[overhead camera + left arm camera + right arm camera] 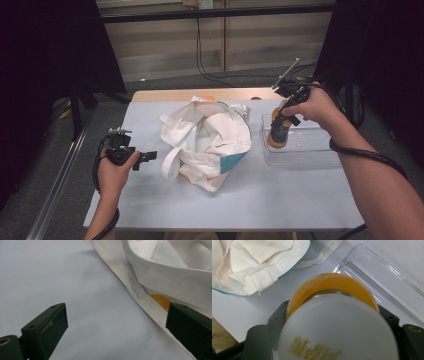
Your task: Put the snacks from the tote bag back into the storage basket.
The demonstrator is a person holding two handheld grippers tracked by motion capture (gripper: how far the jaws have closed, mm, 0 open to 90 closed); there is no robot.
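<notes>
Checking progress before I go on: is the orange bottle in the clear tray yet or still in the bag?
Out of the bag: the right gripper holds the orange bottle at the clear tray; whether it rests inside, cannot tell.

Bottle: orange body, white cap with yellow lettering (too blurred to read). Bag: off-white cloth, teal patch at lower corner, thin teal edging along the hem in the right gripper view, an orange bit showing under the fold. Tray: clear plastic. Table: pale grey top, wood edge at the far side. Both grippers: black jaws, black cables. Floor: grey.
</notes>
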